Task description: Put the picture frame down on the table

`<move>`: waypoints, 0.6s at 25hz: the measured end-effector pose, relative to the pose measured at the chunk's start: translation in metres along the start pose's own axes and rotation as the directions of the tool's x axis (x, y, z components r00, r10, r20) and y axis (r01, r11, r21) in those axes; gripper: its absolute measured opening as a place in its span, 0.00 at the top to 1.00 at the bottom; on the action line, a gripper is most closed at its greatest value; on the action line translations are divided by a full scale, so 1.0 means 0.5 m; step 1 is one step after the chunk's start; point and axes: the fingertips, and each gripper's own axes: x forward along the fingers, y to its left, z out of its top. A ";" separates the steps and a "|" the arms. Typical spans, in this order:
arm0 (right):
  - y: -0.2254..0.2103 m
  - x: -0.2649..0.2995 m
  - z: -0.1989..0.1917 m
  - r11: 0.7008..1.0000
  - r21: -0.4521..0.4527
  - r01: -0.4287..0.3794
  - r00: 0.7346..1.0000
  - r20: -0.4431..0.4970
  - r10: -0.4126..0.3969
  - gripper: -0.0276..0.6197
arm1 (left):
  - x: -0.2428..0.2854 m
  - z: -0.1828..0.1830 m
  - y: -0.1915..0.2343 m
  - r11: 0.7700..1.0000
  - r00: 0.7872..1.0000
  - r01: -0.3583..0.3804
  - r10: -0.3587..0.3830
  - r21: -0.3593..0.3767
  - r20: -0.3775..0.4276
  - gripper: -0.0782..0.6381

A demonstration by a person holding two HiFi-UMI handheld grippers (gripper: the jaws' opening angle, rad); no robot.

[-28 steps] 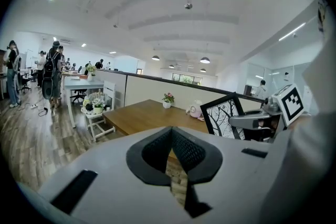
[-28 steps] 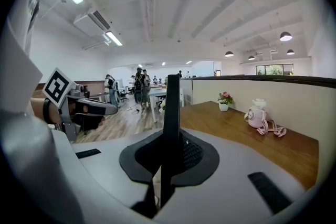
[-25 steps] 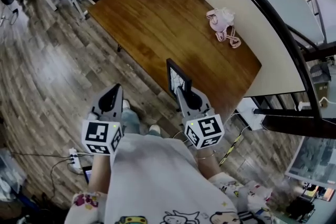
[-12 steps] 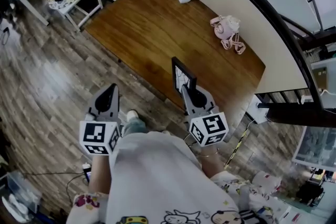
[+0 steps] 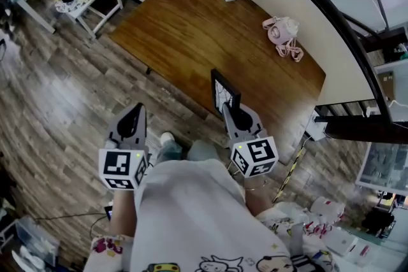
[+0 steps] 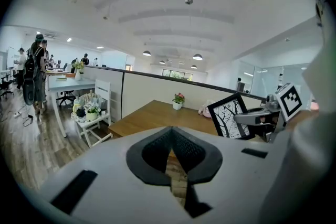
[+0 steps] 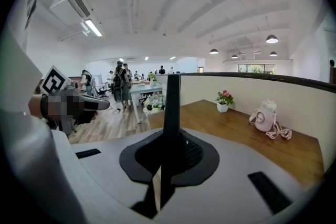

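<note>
Pinching the black picture frame [image 5: 224, 91] upright in the right gripper [image 5: 234, 113], holding it over the near edge of the wooden table [image 5: 185, 28] at picture centre, left gripper [image 5: 135, 116] pressed together on nothing, hovering over floor planks [image 5: 70, 99] at lower left.

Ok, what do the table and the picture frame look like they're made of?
The table looks like wood or wood veneer: warm brown, streaky grain, a soft sheen. Which of the two it is can't be told. The picture frame has a thin black matte border, probably plastic or painted wood. Its front shows a black tree drawing on white, and whether that sits under glass is unclear.
</note>
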 end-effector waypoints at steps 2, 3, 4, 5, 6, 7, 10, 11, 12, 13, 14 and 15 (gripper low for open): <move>0.015 0.000 -0.003 1.000 -0.006 0.000 1.000 -0.011 0.000 0.92 | -0.005 -0.005 0.005 1.000 1.000 0.005 -0.005 -0.002 -0.004 0.89; 0.020 -0.001 -0.005 1.000 -0.009 0.001 1.000 -0.016 -0.001 0.92 | -0.007 -0.007 0.007 1.000 1.000 0.006 -0.006 -0.004 -0.006 0.89; 0.023 -0.001 -0.008 1.000 -0.010 0.002 1.000 -0.021 -0.003 0.92 | -0.009 -0.010 0.009 1.000 1.000 0.007 -0.007 -0.005 -0.008 0.89; 0.024 -0.001 -0.010 1.000 -0.010 0.006 1.000 -0.024 -0.006 0.92 | -0.010 -0.014 0.012 1.000 1.000 0.009 -0.009 -0.006 -0.009 0.89; 0.024 -0.001 -0.013 1.000 -0.009 0.010 1.000 -0.026 -0.010 0.92 | -0.010 -0.016 0.014 1.000 1.000 0.010 -0.010 -0.006 -0.010 0.89; 0.024 -0.001 -0.016 1.000 -0.006 0.014 1.000 -0.028 -0.014 0.92 | -0.010 -0.019 0.015 1.000 1.000 0.012 -0.012 -0.007 -0.009 0.89; 0.017 0.001 -0.024 1.000 0.003 0.025 0.999 -0.034 -0.025 0.92 | -0.009 -0.024 0.020 1.000 1.000 0.013 -0.014 -0.007 -0.011 0.89; 0.015 0.002 -0.025 1.000 0.005 0.030 0.999 -0.035 -0.029 0.92 | -0.008 -0.025 0.021 1.000 1.000 0.014 -0.014 -0.006 -0.013 0.89; 0.012 0.004 -0.025 0.999 0.007 0.034 0.999 -0.035 -0.033 0.92 | -0.007 -0.024 0.023 1.000 1.000 0.014 -0.014 -0.005 -0.014 0.89; 0.008 0.005 -0.025 0.999 0.009 0.037 0.999 -0.034 -0.037 0.92 | -0.004 -0.023 0.025 1.000 1.000 0.014 -0.014 -0.003 -0.016 0.89; 0.004 0.008 -0.024 0.999 0.011 0.040 0.999 -0.034 -0.040 0.92 | -0.001 -0.020 0.026 1.000 1.000 0.016 -0.016 -0.001 -0.016 0.89; 0.000 0.011 -0.023 0.999 0.013 0.043 0.998 -0.034 -0.043 0.92 | 0.004 -0.018 0.026 1.000 1.000 0.018 -0.018 0.002 -0.017 0.89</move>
